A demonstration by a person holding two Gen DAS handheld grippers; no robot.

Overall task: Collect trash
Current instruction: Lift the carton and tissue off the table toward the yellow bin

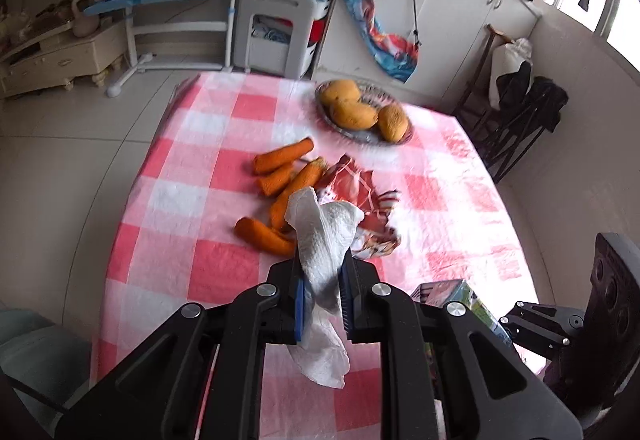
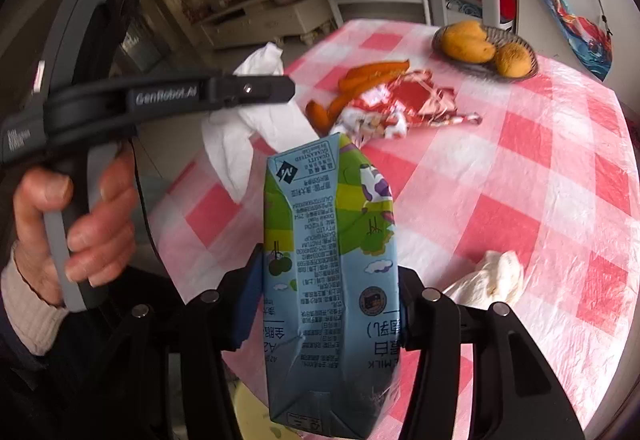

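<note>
My left gripper is shut on a crumpled white paper towel and holds it above the red-and-white checked table. In the right wrist view the left gripper shows side on with the paper towel hanging from it. My right gripper is shut on a blue-green milk carton, held upright above the table's near edge; the carton shows at lower right in the left view. A red crumpled wrapper lies mid-table, also in the right view. Another crumpled white tissue lies at the right.
Several carrots lie left of the wrapper. A bowl of mangoes stands at the far side. A dark chair stands at the right, a white cabinet and shelves behind the table.
</note>
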